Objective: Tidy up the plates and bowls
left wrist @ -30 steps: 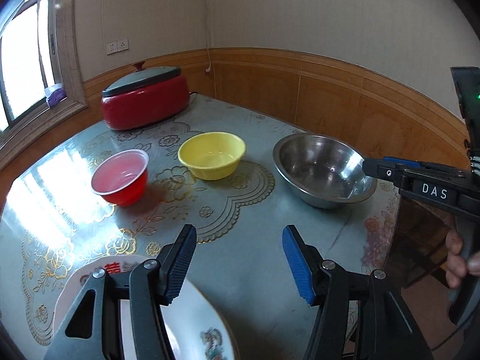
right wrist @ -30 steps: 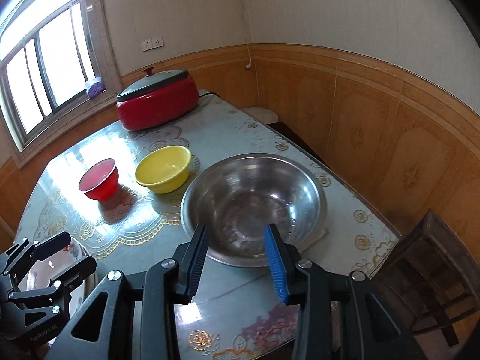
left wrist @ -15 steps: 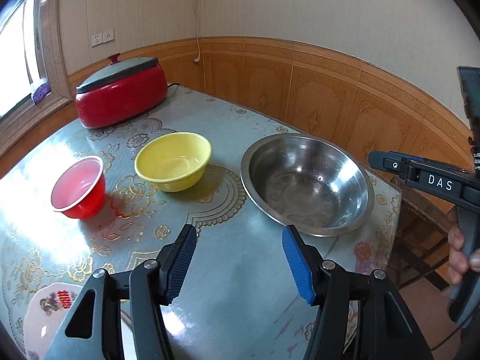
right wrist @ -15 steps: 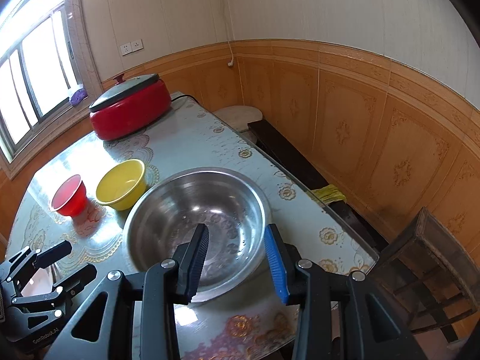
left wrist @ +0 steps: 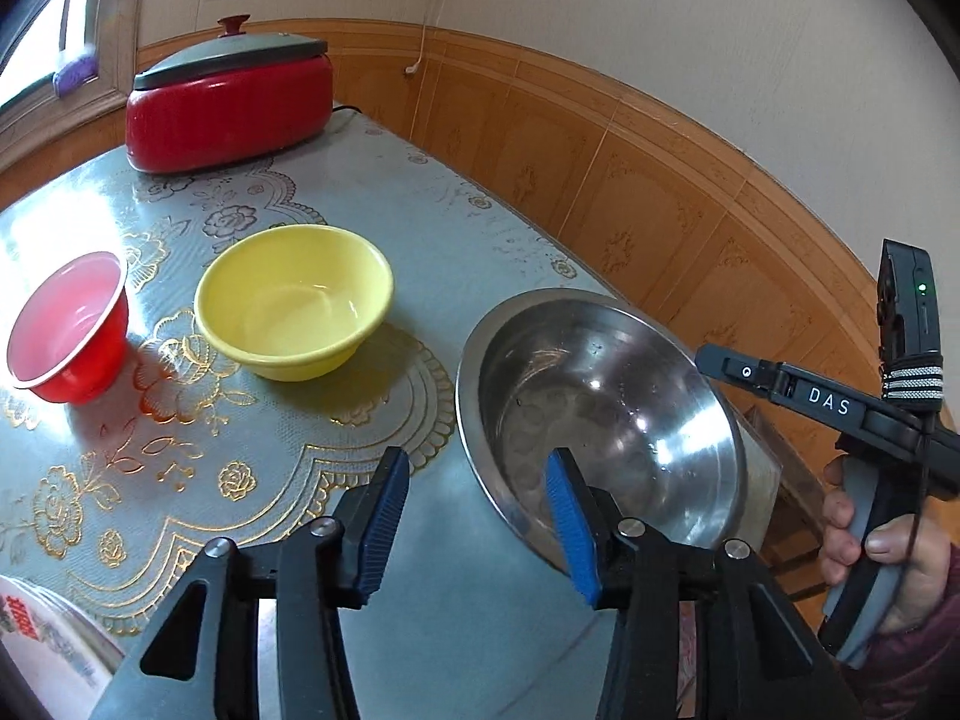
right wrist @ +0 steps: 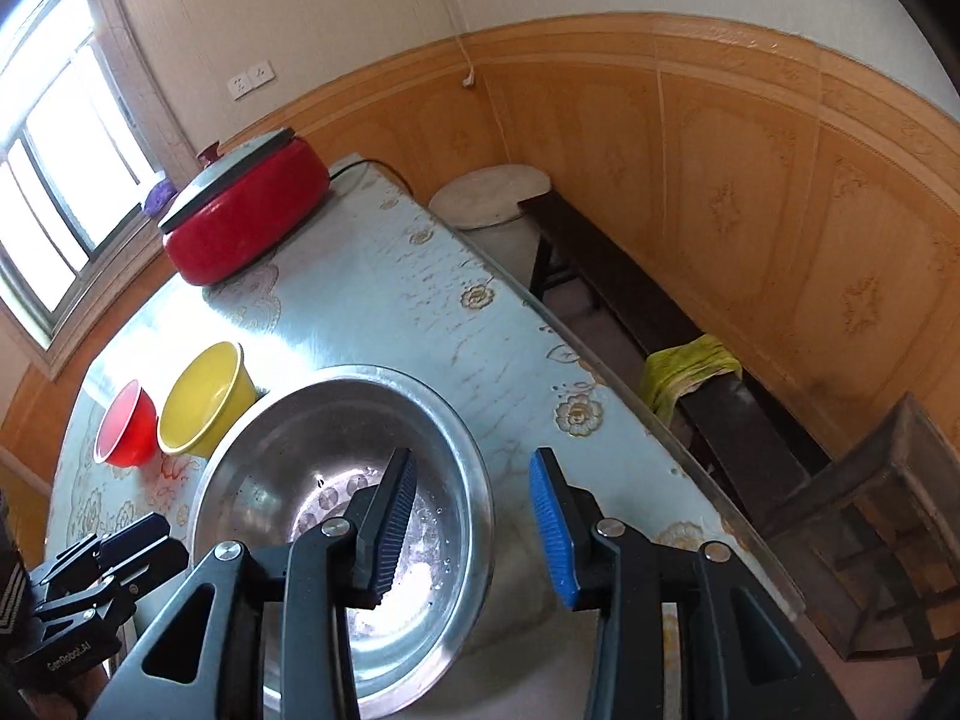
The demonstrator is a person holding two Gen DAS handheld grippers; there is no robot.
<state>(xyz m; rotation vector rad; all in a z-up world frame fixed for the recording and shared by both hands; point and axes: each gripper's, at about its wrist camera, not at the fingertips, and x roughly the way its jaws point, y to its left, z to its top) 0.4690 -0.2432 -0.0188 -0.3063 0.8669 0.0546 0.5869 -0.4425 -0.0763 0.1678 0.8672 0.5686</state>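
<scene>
daylight from window [right wrist: 54,180] at left, blown out; glare on glossy table [left wrist: 420,222]; strong fisheye bending, dark corners.

At the lower left edge of the left wrist view we see only a sliver of a white patterned plate [left wrist: 36,648], its red print cut off and unreadable. The left gripper's [left wrist: 477,516] right finger covers part of the near rim of the wide stainless steel bowl [left wrist: 606,414]. In the right wrist view that bowl [right wrist: 282,468] runs behind the right gripper's [right wrist: 474,525] black frame, its near rim hidden. We cannot tell what the small purple object [right wrist: 157,197] on the windowsill is; it is too small. The dark wooden chair [right wrist: 888,528] at right is cropped by the frame's dark border.
</scene>
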